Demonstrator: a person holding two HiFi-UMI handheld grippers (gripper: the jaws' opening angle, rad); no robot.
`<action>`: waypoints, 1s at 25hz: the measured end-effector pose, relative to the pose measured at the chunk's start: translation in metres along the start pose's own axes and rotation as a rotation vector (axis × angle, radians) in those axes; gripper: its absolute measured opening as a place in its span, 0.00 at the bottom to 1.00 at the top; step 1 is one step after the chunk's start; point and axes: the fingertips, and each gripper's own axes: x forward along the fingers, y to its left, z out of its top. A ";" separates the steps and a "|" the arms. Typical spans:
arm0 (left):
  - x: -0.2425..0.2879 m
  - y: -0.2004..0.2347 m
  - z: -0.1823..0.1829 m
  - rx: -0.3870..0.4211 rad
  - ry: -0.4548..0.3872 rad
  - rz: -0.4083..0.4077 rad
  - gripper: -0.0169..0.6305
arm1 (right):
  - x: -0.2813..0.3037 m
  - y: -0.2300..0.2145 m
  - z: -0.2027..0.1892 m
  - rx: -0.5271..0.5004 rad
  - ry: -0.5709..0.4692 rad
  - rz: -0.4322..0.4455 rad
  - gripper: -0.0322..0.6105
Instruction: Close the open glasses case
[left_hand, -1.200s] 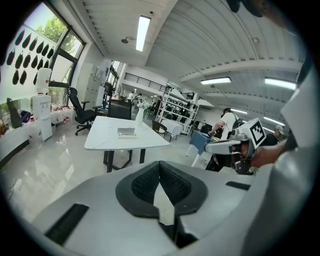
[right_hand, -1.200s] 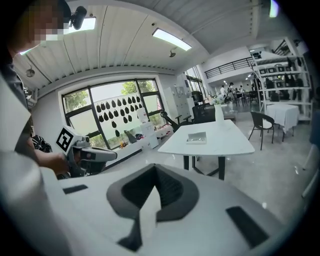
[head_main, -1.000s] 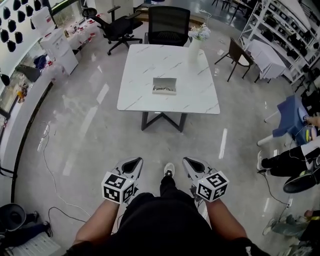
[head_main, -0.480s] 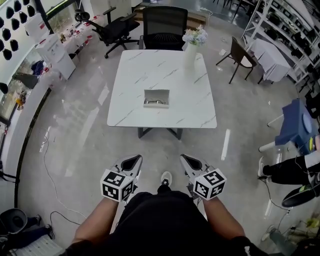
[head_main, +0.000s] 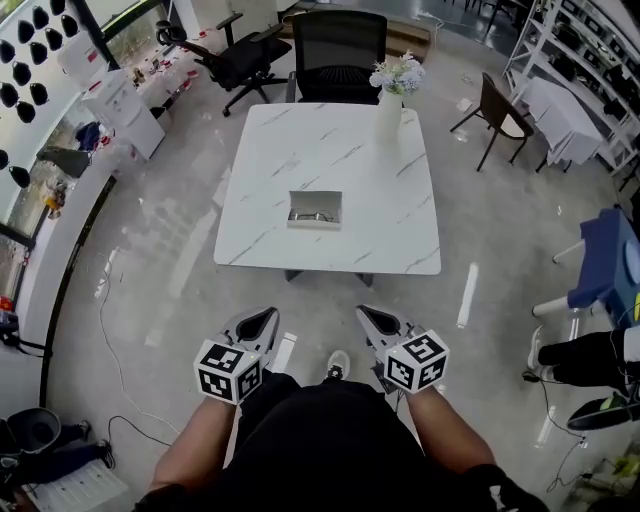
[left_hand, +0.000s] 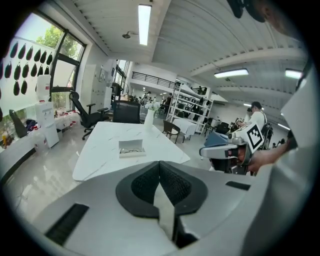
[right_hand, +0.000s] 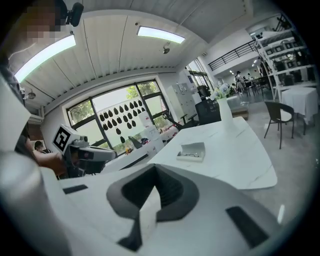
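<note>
The open glasses case (head_main: 315, 209) lies near the middle of the white marble table (head_main: 390, 240), glasses showing inside it. It also shows small and far off in the left gripper view (left_hand: 132, 148) and in the right gripper view (right_hand: 193, 151). Both grippers hang low in front of the person's body, over the floor and well short of the table. My left gripper (head_main: 257, 323) is shut with nothing in it, its pads meeting in a seam (left_hand: 160, 167). My right gripper (head_main: 373, 321) is shut and empty too (right_hand: 154, 172).
A white vase of flowers (head_main: 390, 100) stands at the table's far right. A black mesh chair (head_main: 336, 52) is behind the table, an office chair (head_main: 225, 55) at back left, a brown chair (head_main: 498, 115) to the right. A seated person's legs (head_main: 590, 358) are at the right edge. Cables (head_main: 110, 340) lie on the floor at left.
The table and case now look slightly larger and nearer in the head view. Both grippers stay shut and held side by side in front of the body.
</note>
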 end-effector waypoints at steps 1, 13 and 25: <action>0.002 0.000 0.000 -0.014 -0.002 0.004 0.03 | 0.002 -0.004 -0.001 0.005 0.007 0.004 0.05; 0.021 0.028 -0.022 -0.040 0.073 0.027 0.03 | 0.043 -0.014 -0.005 0.018 0.096 0.034 0.05; 0.093 0.081 0.058 0.037 0.031 -0.091 0.03 | 0.101 -0.045 0.057 -0.018 0.085 -0.044 0.05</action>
